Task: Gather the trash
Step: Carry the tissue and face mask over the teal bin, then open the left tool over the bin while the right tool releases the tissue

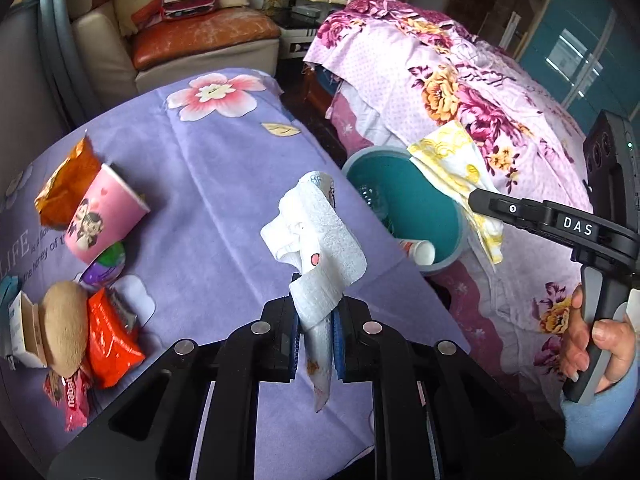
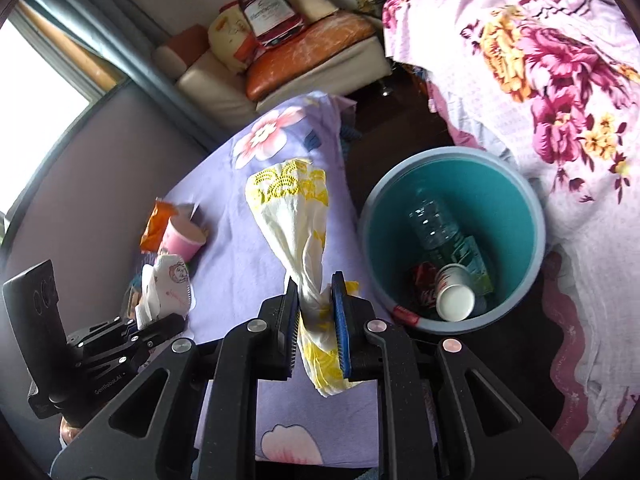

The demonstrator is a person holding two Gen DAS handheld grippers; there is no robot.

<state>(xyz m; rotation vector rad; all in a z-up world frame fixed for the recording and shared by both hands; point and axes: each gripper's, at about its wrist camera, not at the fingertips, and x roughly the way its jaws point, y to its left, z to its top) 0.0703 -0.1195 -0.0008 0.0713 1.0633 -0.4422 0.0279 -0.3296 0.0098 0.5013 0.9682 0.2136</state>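
White tissue [image 1: 316, 240] pinched between left fingers [image 1: 338, 332]; right fingers [image 2: 342, 320] pinch the yellow-patterned napkin [image 2: 296, 216].

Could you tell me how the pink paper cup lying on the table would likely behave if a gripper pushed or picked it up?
The pink paper cup lies tilted on its side against an orange snack bag, so a push would probably roll it in a curve. It looks thin-walled and empty, likely very light. A firm pinch might crush its rim, so a gentle grip seems wiser.
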